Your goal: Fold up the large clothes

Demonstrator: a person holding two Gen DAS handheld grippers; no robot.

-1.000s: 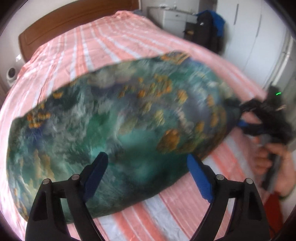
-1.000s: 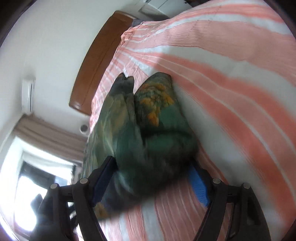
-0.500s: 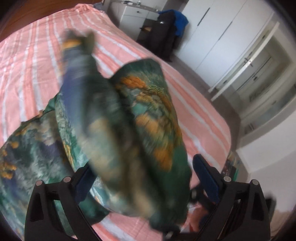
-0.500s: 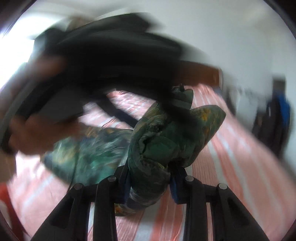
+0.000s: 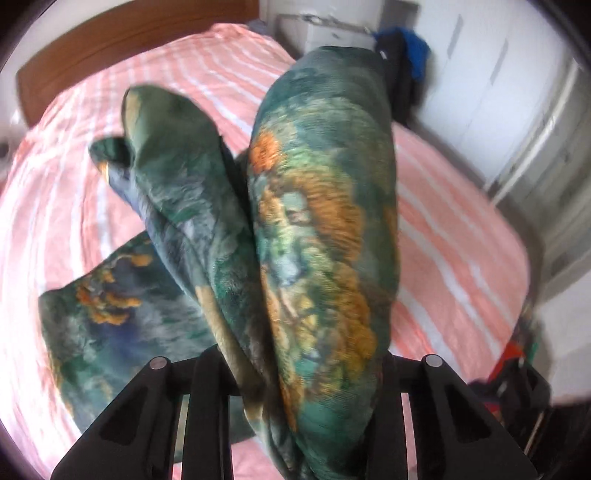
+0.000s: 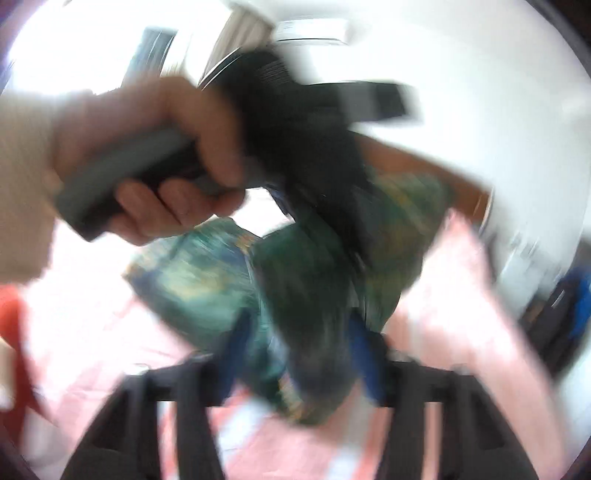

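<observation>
A large green garment (image 5: pixel 321 229) with orange and blue print is lifted off the bed in two thick folds; its lower part (image 5: pixel 110 317) still lies on the sheet. My left gripper (image 5: pixel 295 373) is shut on the bunched cloth, its fingers hidden by it. In the blurred right wrist view the same garment (image 6: pixel 295 295) sits between the blue pads (image 6: pixel 362 358) of my right gripper (image 6: pixel 299 354), which is shut on it. The left gripper body and the hand holding it (image 6: pixel 159 162) fill the upper left there.
The bed has a pink and white striped sheet (image 5: pixel 450 206) and a wooden headboard (image 5: pixel 122 40). A white cabinet (image 5: pixel 328 33), dark and blue clothes (image 5: pixel 406 62) and white wardrobes (image 5: pixel 498 92) stand beyond the bed. Red and dark items (image 5: pixel 513 373) lie at the right.
The left gripper went from open over the flat garment to shut on it. Both grippers have lifted the cloth and come close together; the right wrist view has swung round.
</observation>
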